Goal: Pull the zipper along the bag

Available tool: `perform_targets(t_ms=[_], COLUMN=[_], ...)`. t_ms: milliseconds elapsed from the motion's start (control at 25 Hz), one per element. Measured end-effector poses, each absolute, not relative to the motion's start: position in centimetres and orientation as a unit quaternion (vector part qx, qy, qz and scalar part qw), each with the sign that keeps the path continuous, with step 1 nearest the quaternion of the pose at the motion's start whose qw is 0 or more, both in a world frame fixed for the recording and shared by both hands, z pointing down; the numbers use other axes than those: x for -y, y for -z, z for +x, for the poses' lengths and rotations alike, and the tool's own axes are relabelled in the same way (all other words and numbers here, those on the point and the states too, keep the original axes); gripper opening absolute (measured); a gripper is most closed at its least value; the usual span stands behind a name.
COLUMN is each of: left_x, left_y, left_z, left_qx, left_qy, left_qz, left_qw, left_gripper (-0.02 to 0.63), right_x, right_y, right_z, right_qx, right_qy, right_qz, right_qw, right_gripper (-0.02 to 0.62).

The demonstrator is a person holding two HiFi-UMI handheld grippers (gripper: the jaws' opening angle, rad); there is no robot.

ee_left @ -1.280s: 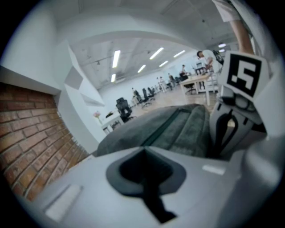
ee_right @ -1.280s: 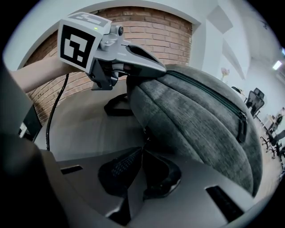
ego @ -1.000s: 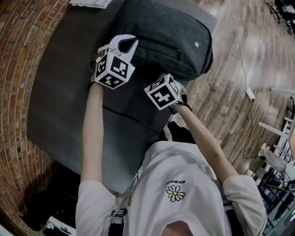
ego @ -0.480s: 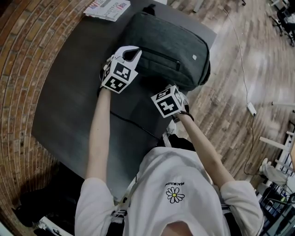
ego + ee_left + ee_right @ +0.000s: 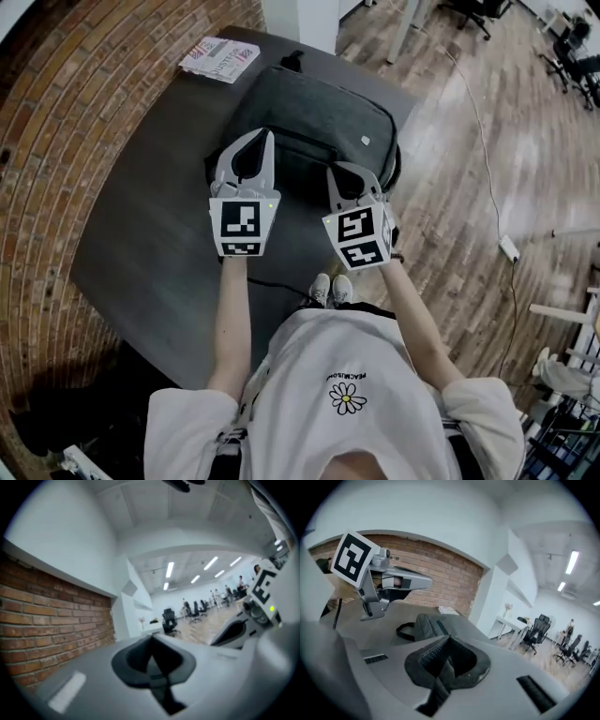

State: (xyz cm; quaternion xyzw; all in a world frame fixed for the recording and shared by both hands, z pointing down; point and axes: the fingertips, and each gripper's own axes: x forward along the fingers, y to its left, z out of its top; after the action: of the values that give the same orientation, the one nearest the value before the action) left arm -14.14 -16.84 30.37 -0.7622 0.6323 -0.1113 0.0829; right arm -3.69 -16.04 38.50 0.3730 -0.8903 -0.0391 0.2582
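A dark grey backpack (image 5: 314,112) lies flat on the dark table (image 5: 150,216), its front-pocket zipper (image 5: 314,147) running across it. Both grippers are held up above the bag's near edge, side by side, touching nothing. In the head view my left gripper (image 5: 269,137) is shut and empty. My right gripper (image 5: 337,171) has just been closing and is shut with nothing between its pads. In the right gripper view the bag (image 5: 424,624) lies beyond the shut right gripper (image 5: 449,638), with the left gripper (image 5: 389,579) at the upper left. The left gripper view shows its shut left gripper (image 5: 152,638) pointing level across the room.
A printed booklet (image 5: 218,58) lies at the table's far corner, beside the brick wall (image 5: 56,112). A thin black cable (image 5: 281,279) crosses the table's near part. Wooden floor (image 5: 459,159) is to the right, with office chairs (image 5: 168,620) and desks beyond.
Both grippers have lifted off the bag's near side and swung up to point outward, side by side. The right gripper's jaws have come fully together.
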Motion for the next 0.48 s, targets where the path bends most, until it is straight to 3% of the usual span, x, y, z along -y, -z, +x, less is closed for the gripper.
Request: perform_targets(t_ms=[320, 480], left_x=[9.3, 7.5], left_y=[-27.3, -30.0], left_z=[-11.3, -10.7], left_qx=[-0.699, -0.712], left_qy=[0.048, 0.060], left_qz=[-0.703, -0.694], left_qw=[0.125, 0.089], left_gripper=[0.002, 0.002], right_x=[13.7, 12.6], right_y=[-33.0, -33.0], right_z=[-0.2, 0.7], right_qx=[0.896, 0.907], right_qy=[0.085, 0.045], right_qz=[0.403, 0.400], right_qw=[0.165, 0.127], right_gripper=[0.000, 0.000])
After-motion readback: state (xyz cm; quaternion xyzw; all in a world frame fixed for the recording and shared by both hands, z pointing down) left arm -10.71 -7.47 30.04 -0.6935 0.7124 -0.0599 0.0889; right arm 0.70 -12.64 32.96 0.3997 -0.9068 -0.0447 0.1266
